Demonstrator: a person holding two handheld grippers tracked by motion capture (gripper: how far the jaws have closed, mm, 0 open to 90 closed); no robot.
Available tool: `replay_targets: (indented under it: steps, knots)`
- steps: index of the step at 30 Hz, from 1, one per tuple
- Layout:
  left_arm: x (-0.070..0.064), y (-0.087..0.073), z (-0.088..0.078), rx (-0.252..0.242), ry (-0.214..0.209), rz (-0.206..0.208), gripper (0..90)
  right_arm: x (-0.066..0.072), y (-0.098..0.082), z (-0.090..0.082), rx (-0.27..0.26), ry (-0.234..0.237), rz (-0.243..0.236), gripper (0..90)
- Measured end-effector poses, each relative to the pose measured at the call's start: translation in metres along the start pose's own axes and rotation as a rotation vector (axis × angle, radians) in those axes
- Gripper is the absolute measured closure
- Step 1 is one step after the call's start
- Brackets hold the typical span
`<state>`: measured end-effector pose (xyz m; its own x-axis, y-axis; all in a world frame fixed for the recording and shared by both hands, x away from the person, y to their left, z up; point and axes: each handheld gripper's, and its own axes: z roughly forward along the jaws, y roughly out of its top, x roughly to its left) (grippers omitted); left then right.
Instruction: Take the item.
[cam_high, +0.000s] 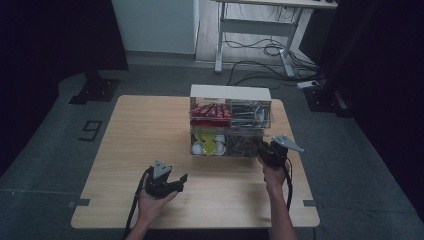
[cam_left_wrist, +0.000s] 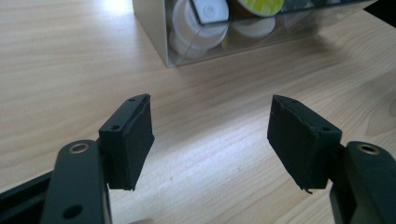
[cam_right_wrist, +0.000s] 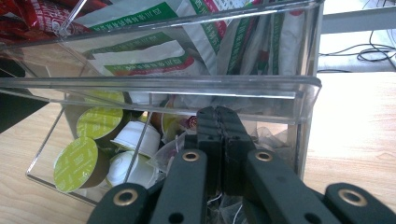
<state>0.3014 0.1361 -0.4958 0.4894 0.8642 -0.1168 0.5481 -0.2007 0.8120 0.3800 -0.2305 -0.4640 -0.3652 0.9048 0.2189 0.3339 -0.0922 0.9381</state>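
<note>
Meanwhile right gripper (cam_right_wrist: 218, 116) closed inside clear organizer (cam_right_wrist: 308, 88), left gripper (cam_left_wrist: 210, 135) agape

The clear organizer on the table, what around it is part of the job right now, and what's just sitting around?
In use:
- clear organizer
- tea bags in its lower right bin
- right gripper, jaws together in that bin
- left gripper, open over the table

Lying about:
- desk behind
- floor cables
</note>
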Motion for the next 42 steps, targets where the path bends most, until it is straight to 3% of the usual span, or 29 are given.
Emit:
replay_targets:
  steps: [12, 28, 42]
  knots:
    - [-0.019, 0.023, 0.018, -0.012, 0.012, 0.045, 31.6, 0.000, 0.001, -0.001, -0.003, -0.002, 0.004, 88.3]
    - [-0.036, 0.053, 0.044, -0.012, 0.048, 0.072, 31.4, -0.003, 0.002, -0.004, -0.013, 0.003, 0.011, 88.4]
    - [-0.042, 0.062, 0.066, -0.006, 0.077, 0.080, 31.7, -0.004, 0.002, -0.005, -0.018, 0.003, 0.017, 88.3]
